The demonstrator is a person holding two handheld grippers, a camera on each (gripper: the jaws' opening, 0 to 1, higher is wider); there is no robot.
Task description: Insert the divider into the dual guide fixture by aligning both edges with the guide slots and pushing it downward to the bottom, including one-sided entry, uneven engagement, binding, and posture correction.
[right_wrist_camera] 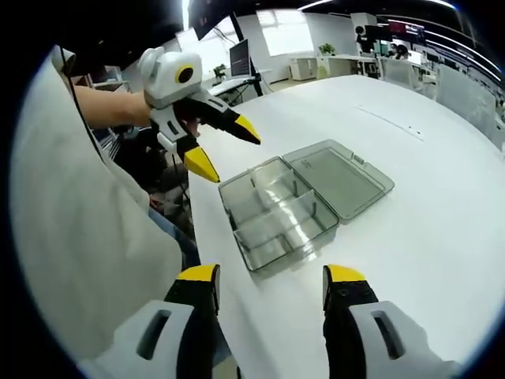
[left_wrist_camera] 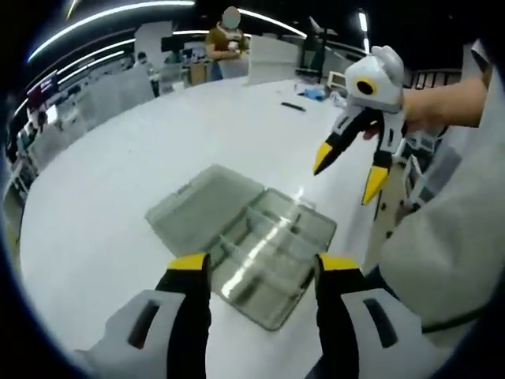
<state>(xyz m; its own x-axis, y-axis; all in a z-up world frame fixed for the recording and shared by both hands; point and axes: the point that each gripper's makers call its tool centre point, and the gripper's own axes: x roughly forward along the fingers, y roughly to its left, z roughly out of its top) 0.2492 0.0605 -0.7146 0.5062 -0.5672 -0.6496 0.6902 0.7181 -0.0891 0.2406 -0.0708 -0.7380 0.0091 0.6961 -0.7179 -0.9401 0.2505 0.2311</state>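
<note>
A clear plastic compartment box (left_wrist_camera: 272, 314) lies on the white table with its lid (left_wrist_camera: 201, 201) folded open flat beside it. Thin clear dividers (left_wrist_camera: 260, 245) stand inside the tray. My left gripper (left_wrist_camera: 263, 264) hovers above the box's near side, open and empty. My right gripper (left_wrist_camera: 349, 172) hangs in the air past the box's right end, also open with nothing in it. In the right gripper view the box (right_wrist_camera: 268, 260) sits just ahead of the right gripper (right_wrist_camera: 271, 275), with its lid (right_wrist_camera: 339, 178) to the right. The left gripper (right_wrist_camera: 225, 148) floats above the box's far left corner.
The white table (left_wrist_camera: 118, 181) stretches wide around the box; its edge (right_wrist_camera: 201, 229) runs close to the box's left side. A small dark item (left_wrist_camera: 293, 106) lies far back. A person (left_wrist_camera: 229, 39) stands beyond the table. A white sleeve (right_wrist_camera: 79, 237) fills the left.
</note>
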